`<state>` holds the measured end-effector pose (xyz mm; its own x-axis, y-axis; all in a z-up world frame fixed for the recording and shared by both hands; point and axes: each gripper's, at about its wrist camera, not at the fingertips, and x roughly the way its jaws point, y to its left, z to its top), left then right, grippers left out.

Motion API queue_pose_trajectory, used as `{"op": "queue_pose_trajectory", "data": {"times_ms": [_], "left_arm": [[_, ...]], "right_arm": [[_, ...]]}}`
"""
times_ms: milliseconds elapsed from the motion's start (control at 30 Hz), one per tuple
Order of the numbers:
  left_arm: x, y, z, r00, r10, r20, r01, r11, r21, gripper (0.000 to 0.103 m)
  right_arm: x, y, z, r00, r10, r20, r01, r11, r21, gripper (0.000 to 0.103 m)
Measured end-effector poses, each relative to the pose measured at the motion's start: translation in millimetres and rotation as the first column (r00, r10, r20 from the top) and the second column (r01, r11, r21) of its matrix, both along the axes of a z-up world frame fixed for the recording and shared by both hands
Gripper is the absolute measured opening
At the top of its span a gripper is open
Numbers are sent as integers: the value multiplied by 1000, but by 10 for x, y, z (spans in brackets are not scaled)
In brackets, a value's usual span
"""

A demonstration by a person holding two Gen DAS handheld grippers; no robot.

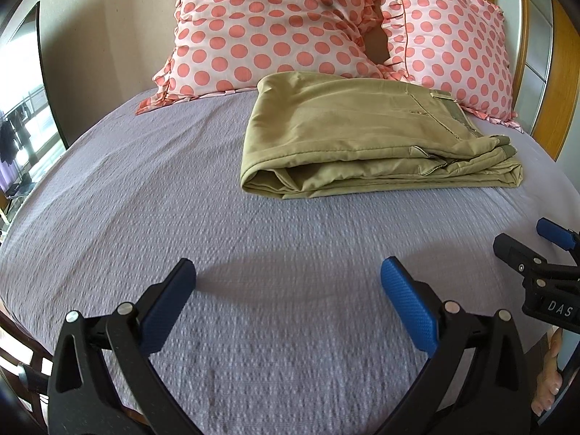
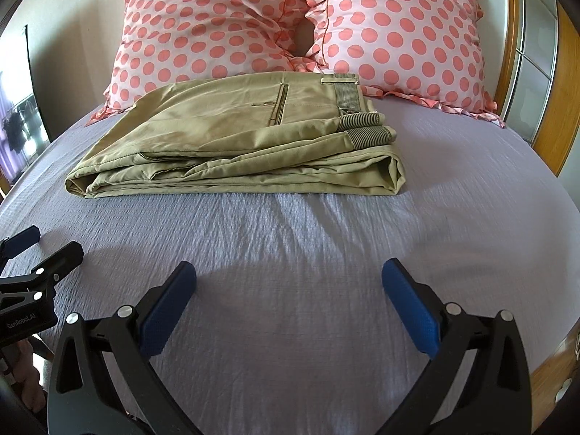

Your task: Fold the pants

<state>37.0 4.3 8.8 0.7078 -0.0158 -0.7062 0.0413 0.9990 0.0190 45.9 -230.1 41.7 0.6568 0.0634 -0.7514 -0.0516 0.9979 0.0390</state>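
Note:
Khaki pants [image 1: 366, 137] lie folded in a flat stack on the lilac bedspread [image 1: 181, 181], close to the pillows. They also show in the right wrist view [image 2: 235, 141], waistband to the right. My left gripper [image 1: 288, 282] is open and empty, well short of the pants. My right gripper [image 2: 289, 282] is open and empty too, over bare bedspread [image 2: 471, 199]. The right gripper shows at the right edge of the left wrist view [image 1: 525, 246]; the left gripper shows at the left edge of the right wrist view [image 2: 43, 250].
Two pink polka-dot pillows [image 1: 275, 25] [image 2: 395, 32] lean at the head of the bed behind the pants. A wooden headboard [image 2: 565, 90] curves along the right. A dark screen [image 1: 29, 83] stands at the left by a window.

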Motion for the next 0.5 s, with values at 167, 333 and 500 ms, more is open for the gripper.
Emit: {"op": "queue_pose_trajectory", "data": {"times_ms": [167,333,500], "left_arm": [[2,-1,0,1000,0,0,0,1000,0,101],[-3,-3,0,1000,1,1,-1,1000,0,101],[-2,-5,-1,1000,1,1,-1,1000,0,101]], "right_arm": [[-2,2,0,1000,-1,-1,1,1000,0,102],[8,9,-7,1000,-2,-3,2,1000,0,102],[8,6,-5,1000,-2,-3,2,1000,0,102]]}}
